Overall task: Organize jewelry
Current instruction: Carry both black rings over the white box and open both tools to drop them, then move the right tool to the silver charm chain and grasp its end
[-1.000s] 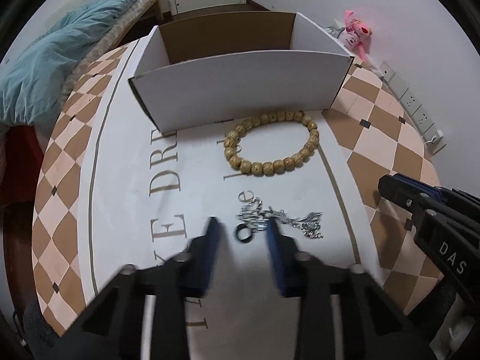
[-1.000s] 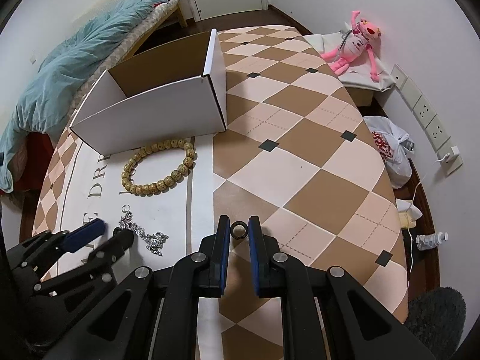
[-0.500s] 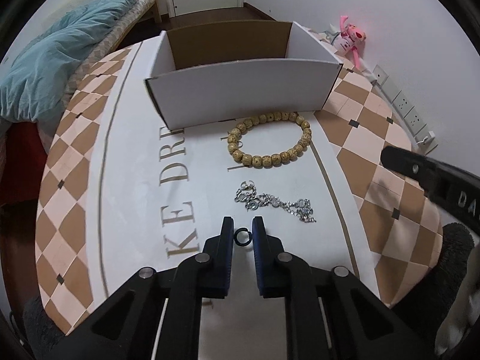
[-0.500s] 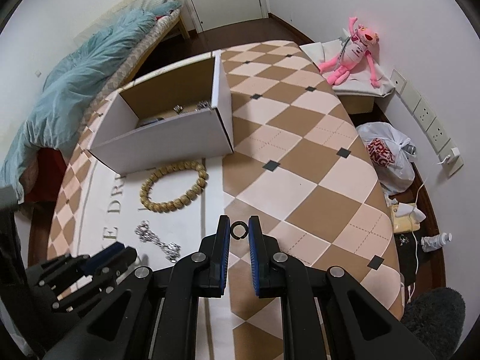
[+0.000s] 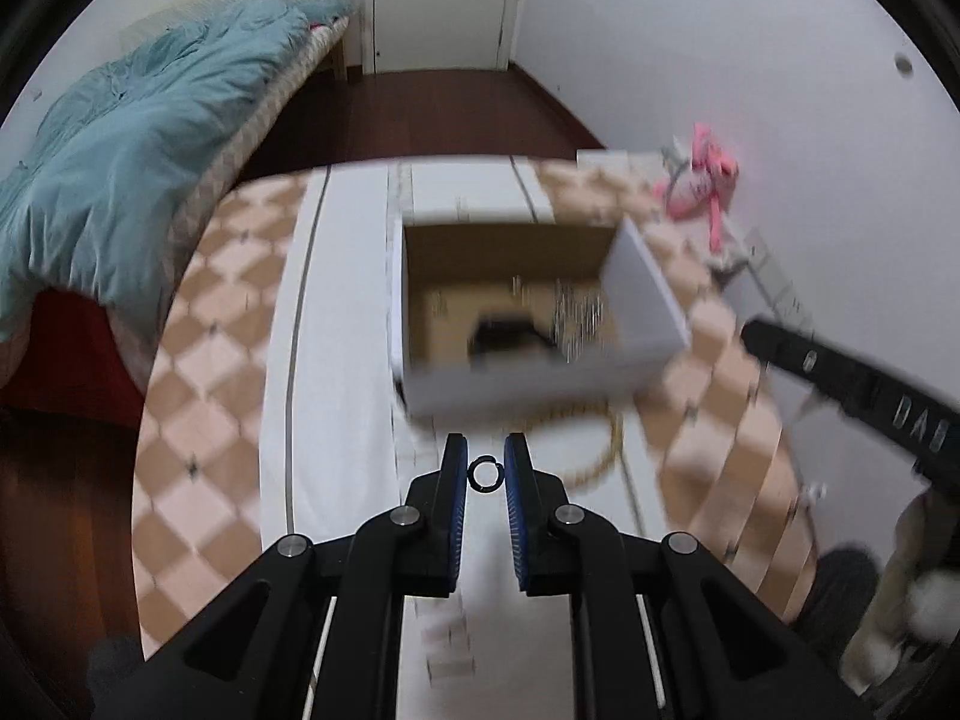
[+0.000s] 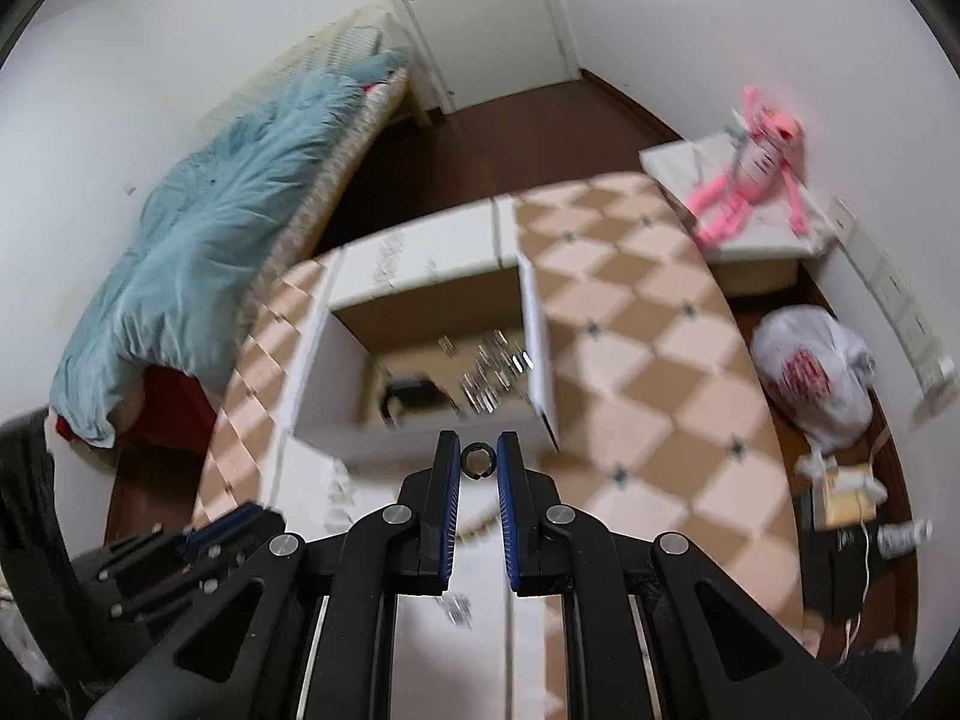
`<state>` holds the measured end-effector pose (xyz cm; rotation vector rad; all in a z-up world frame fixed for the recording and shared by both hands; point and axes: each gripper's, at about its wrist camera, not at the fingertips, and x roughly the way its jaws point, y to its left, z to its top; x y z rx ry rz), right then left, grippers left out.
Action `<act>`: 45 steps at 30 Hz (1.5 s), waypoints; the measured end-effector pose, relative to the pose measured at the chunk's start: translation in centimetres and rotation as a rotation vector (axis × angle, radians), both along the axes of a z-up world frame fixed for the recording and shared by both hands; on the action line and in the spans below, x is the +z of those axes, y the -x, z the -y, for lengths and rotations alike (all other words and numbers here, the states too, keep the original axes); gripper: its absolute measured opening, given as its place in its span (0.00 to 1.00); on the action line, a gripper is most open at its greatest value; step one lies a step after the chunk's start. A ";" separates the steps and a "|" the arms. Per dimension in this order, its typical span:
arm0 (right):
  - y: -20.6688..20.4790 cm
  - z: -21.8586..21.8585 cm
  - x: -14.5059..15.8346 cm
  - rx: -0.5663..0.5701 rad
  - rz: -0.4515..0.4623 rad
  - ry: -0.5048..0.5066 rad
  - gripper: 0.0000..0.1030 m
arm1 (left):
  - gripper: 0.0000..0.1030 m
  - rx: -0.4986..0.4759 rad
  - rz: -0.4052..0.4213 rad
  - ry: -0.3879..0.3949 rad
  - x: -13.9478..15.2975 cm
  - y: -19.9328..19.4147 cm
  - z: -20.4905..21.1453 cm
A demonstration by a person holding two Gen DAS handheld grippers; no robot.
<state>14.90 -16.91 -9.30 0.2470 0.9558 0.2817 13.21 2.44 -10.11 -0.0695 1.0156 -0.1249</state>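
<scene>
My left gripper (image 5: 485, 474) is shut on a small black ring (image 5: 484, 474) and holds it high above the table, just short of the open white cardboard box (image 5: 528, 387). My right gripper (image 6: 477, 461) is shut on another small black ring (image 6: 477, 459), also raised near the box's front wall (image 6: 432, 426). Inside the box lie a dark item (image 6: 408, 393) and silvery jewelry (image 6: 492, 372). A wooden bead bracelet (image 5: 606, 450) shows partly, blurred, in front of the box. The left gripper also shows at the lower left of the right wrist view (image 6: 228, 531).
The table has a checkered brown cloth (image 6: 630, 372) with a white runner (image 5: 336, 420). A bed with a teal duvet (image 5: 120, 180) stands to the left. A pink plush toy (image 6: 750, 180) and a white plastic bag (image 6: 810, 378) are to the right.
Both grippers have risen and tilted forward toward the box, each still holding its ring. The box interior has come into view, and the silver chain has dropped out of sight below.
</scene>
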 end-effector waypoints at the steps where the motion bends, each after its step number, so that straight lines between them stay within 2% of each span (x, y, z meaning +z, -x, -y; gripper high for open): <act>1: -1.1 -0.3 0.3 0.014 -0.002 0.001 0.12 | 0.10 -0.001 0.000 -0.004 0.4 -1.3 -0.1; 4: -4.6 -1.5 0.5 0.050 -0.047 0.006 0.13 | 0.10 -0.003 -0.015 -0.007 0.7 -5.1 -0.3; 8: -9.5 -2.8 -0.7 0.087 -0.128 0.056 0.13 | 0.10 -0.015 -0.074 0.010 0.2 -9.1 -0.4; 16: -14.3 -3.8 -3.6 0.137 -0.268 0.134 0.14 | 0.11 0.005 -0.191 -0.018 -2.1 -14.0 -0.5; 18: -14.5 -3.7 -3.8 0.130 -0.272 0.154 0.24 | 0.12 0.007 -0.202 -0.011 -2.2 -14.4 -0.7; 19: -14.5 -3.6 -3.8 0.131 -0.269 0.158 0.33 | 0.13 0.016 -0.204 -0.025 -2.1 -14.5 -0.8; 20: -14.5 -3.5 -3.7 0.127 -0.266 0.164 0.37 | 0.15 0.021 -0.201 -0.036 -1.9 -14.6 -0.8; 23: -14.1 -3.2 -3.2 0.118 -0.252 0.181 0.38 | 0.34 0.044 -0.177 -0.055 -1.2 -14.6 -1.3; 24: -13.9 -3.1 -3.0 0.112 -0.246 0.188 0.39 | 0.45 0.051 -0.170 -0.052 -1.0 -14.5 -1.6; 25: -13.8 -3.0 -2.8 0.108 -0.239 0.197 0.43 | 0.57 0.062 -0.163 -0.054 -0.7 -14.3 -1.9; 27: -13.4 -2.8 -2.5 0.099 -0.227 0.214 0.50 | 0.67 0.086 -0.145 -0.058 -0.4 -14.0 -2.4; 29: -12.9 -2.7 -2.3 0.089 -0.214 0.235 0.58 | 0.73 0.096 -0.133 -0.068 -0.1 -13.4 -2.7; 30: -12.7 -2.8 -2.2 0.084 -0.208 0.255 0.61 | 0.81 0.100 -0.131 -0.076 -0.1 -13.1 -2.8; 31: -12.4 -2.9 -2.2 0.079 -0.200 0.273 0.67 | 0.90 0.104 -0.131 -0.084 -0.2 -12.9 -2.9; 34: -11.5 -3.0 -2.3 0.069 -0.196 0.322 0.93 | 0.95 0.127 -0.120 -0.114 -0.5 -11.8 -3.1; 35: -11.2 -3.1 -2.5 0.068 -0.197 0.338 0.95 | 0.95 0.135 -0.115 -0.121 -0.6 -11.5 -3.2; 38: -10.4 -3.3 -2.9 0.069 -0.201 0.376 0.95 | 0.97 0.149 -0.098 -0.142 -0.7 -10.4 -3.3; 45: -7.7 -3.2 -1.9 0.065 -0.161 0.365 0.96 | 0.97 0.157 -0.058 -0.137 0.4 -7.7 -3.4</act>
